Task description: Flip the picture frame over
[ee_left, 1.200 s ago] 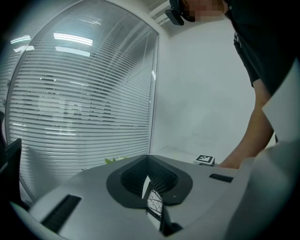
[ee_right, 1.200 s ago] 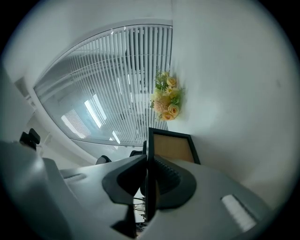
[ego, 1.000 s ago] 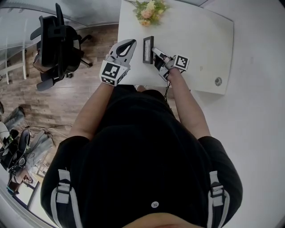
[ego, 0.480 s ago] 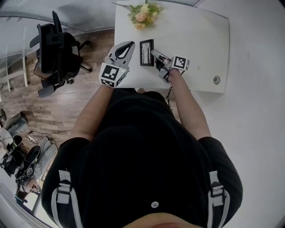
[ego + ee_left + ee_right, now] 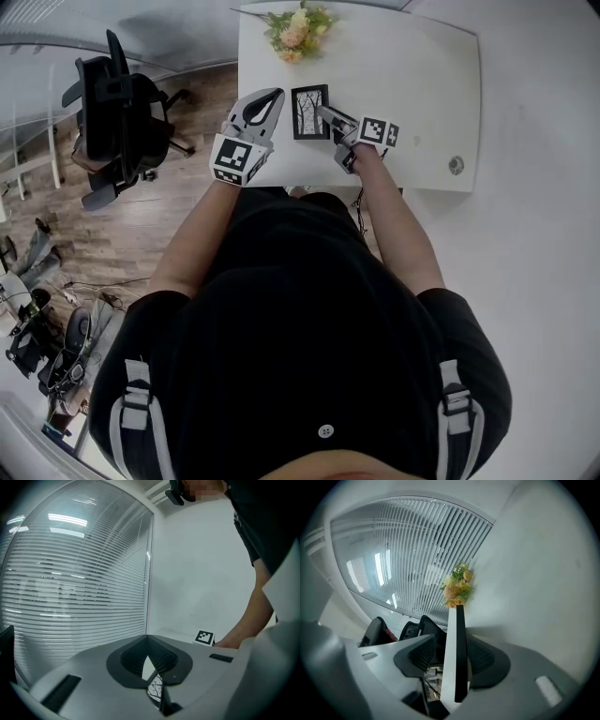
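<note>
The frame (image 5: 310, 112) has tipped from edge-on to picture-up, upper centre on the table (image 5: 422, 75). The right gripper (image 5: 326, 113) is opening round its edge; the left gripper (image 5: 275, 94) is closed, empty. It looks light, stiff, probably glazed: grip the rim

The picture frame (image 5: 310, 112) has a black border around a white sheet printed with thin black bare branches. Edge-on, it shows a white strip beside a black one. The table (image 5: 422, 75) under the frame is plain white. Beyond the frame, the bouquet (image 5: 296, 26) mixes peach, pale yellow and cream blooms with green leaves. Left of the frame, the left gripper (image 5: 274, 95) is light grey with black ribbed pads (image 5: 164, 658) and a cube (image 5: 234, 155) patterned in black-and-white squares. Farther left, a black office chair (image 5: 117, 103) stands on a brown wood-plank floor (image 5: 141, 225).
</note>
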Demonstrator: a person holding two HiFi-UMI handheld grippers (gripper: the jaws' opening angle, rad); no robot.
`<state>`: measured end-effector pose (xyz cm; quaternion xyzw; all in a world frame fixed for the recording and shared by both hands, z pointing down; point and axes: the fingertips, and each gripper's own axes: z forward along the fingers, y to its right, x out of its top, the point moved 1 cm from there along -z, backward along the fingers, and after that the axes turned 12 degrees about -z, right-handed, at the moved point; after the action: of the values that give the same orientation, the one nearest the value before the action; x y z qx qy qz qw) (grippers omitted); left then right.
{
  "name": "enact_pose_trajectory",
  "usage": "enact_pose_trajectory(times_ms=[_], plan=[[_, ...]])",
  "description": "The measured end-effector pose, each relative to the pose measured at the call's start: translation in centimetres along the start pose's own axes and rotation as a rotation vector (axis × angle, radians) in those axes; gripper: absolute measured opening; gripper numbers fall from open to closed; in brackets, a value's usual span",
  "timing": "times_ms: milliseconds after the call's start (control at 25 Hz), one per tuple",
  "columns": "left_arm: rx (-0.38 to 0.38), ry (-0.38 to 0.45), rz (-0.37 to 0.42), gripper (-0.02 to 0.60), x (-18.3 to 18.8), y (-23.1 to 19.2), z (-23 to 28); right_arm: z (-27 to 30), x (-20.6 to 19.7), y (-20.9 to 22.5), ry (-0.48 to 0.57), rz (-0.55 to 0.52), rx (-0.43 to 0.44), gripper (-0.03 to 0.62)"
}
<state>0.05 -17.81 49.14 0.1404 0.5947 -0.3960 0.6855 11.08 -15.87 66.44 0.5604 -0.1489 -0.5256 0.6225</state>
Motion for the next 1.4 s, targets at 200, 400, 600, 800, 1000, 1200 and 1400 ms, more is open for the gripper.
enact_pose_trajectory(times_ms=[200, 400, 600, 800, 1000, 1200, 1400], plan=[[0.001, 0.021, 0.006, 0.002, 0.5, 0.3, 0.1, -0.2, -0.1, 1.0, -0.008, -0.040, -0.082, 0.227], [0.001, 0.020, 0.005, 0.002, 0.4, 0.3, -0.2, 0.0, -0.4, 1.7, -0.022, -0.066, -0.138, 0.245], [0.000, 0.030, 0.006, 0.002, 0.5, 0.6, -0.4, -0.1, -0.8, 2.0, -0.058, -0.133, -0.197, 0.256], [0.011, 0.025, 0.007, 0.002, 0.4, 0.5, -0.8, 0.0, -1.3, 2.2, -0.106, -0.207, -0.253, 0.270], [0.006, 0.044, 0.006, 0.002, 0.6, 0.9, -1.0, -0.2, -1.5, 2.3, -0.125, -0.235, -0.285, 0.278], [0.019, 0.033, 0.007, 0.002, 0.2, 1.1, -1.3, -0.3, -1.9, 2.5, -0.173, -0.307, -0.333, 0.285], [0.024, 0.035, 0.009, 0.002, 0.1, 1.2, -1.6, -0.3, -2.3, 2.3, -0.249, -0.449, -0.389, 0.287]])
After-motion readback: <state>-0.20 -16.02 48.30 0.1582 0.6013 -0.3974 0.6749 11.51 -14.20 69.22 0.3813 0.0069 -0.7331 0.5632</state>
